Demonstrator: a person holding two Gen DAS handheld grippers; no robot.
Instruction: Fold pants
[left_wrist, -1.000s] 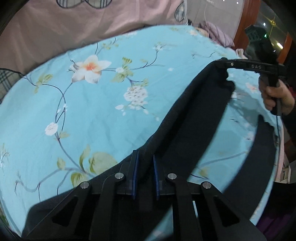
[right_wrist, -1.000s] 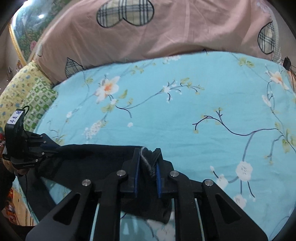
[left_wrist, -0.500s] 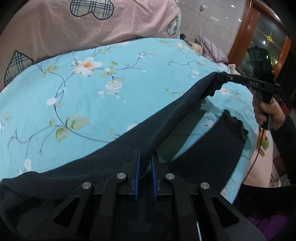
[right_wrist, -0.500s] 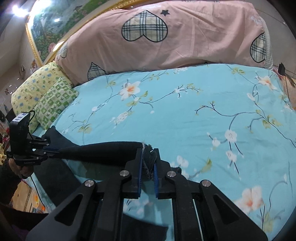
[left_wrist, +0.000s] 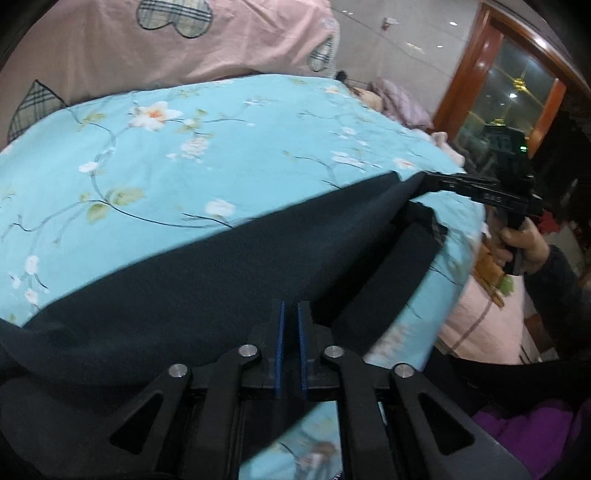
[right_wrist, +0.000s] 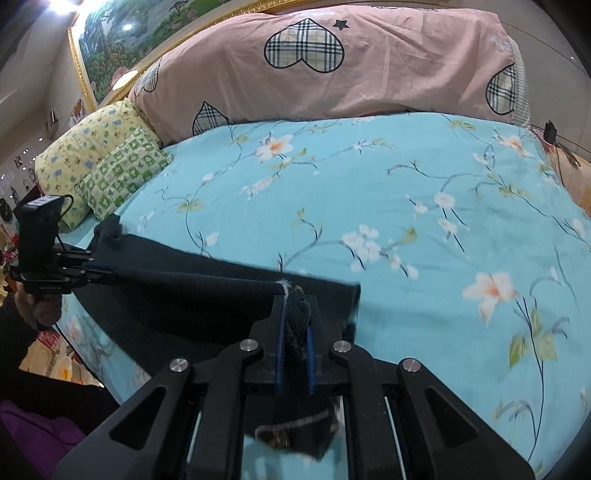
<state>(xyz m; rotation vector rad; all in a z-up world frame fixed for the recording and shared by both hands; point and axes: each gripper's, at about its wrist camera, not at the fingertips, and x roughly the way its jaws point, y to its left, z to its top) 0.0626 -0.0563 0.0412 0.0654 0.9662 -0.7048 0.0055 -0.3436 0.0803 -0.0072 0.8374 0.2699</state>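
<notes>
Dark pants hang stretched between two handheld grippers above the near edge of a bed covered by a turquoise floral sheet. The left gripper has its blue-padded jaws nearly closed on the dark fabric at one end; the right gripper pinches a bunched fold of the same cloth at the other. Part of the garment lies on the sheet near that edge. A pink duvet with plaid hearts lies along the bed's far edge, with yellow and green pillows at its far left corner.
</notes>
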